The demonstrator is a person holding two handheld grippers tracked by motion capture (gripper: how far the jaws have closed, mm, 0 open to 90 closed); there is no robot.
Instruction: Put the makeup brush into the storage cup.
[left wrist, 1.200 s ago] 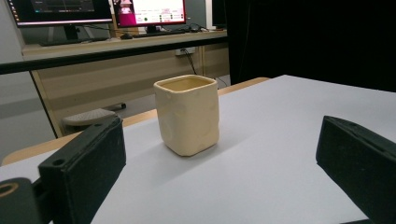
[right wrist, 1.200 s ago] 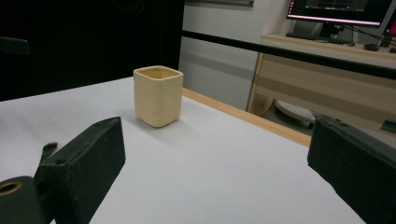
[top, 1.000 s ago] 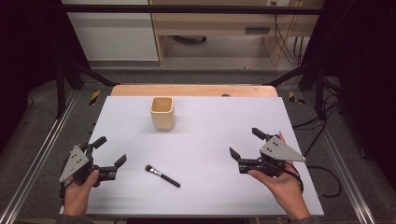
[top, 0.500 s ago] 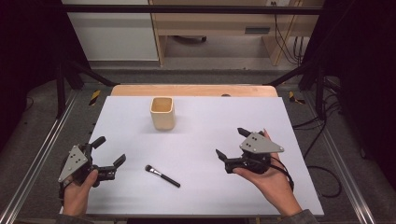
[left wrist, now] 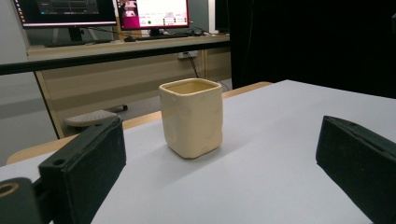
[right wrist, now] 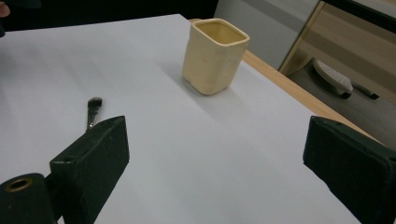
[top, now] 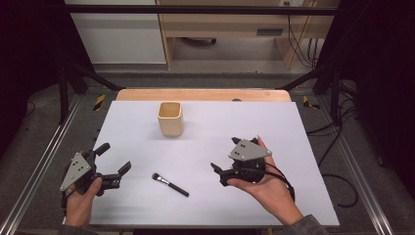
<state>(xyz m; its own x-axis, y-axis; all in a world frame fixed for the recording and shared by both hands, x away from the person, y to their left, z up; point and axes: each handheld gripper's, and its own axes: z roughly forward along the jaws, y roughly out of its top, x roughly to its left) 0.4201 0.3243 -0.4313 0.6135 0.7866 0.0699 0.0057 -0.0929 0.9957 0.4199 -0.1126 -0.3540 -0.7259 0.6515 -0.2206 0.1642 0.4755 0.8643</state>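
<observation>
A cream square cup [top: 170,119] stands upright at the back centre of the white table top [top: 293,127]. A small black-handled makeup brush [top: 170,184] lies flat near the front, bristles pointing left. My left gripper [top: 115,156] is open and empty at the front left corner, to the left of the brush. My right gripper [top: 224,154] is open and empty a little to the right of the brush. The cup [left wrist: 191,116] stands ahead of the left gripper [left wrist: 219,168]. Beyond the right gripper [right wrist: 215,168] are the cup [right wrist: 215,55] and, at left, the brush [right wrist: 93,109].
A strip of wooden table edge [top: 203,94] runs behind the white top. Metal frame rails [top: 39,171] flank the table on both sides. Cables [top: 337,181] lie on the floor at the right. A desk with monitors [left wrist: 154,14] stands beyond the table.
My right gripper has moved left across the table, from the right side to just right of the brush. The left gripper, the cup and the brush have stayed in place.
</observation>
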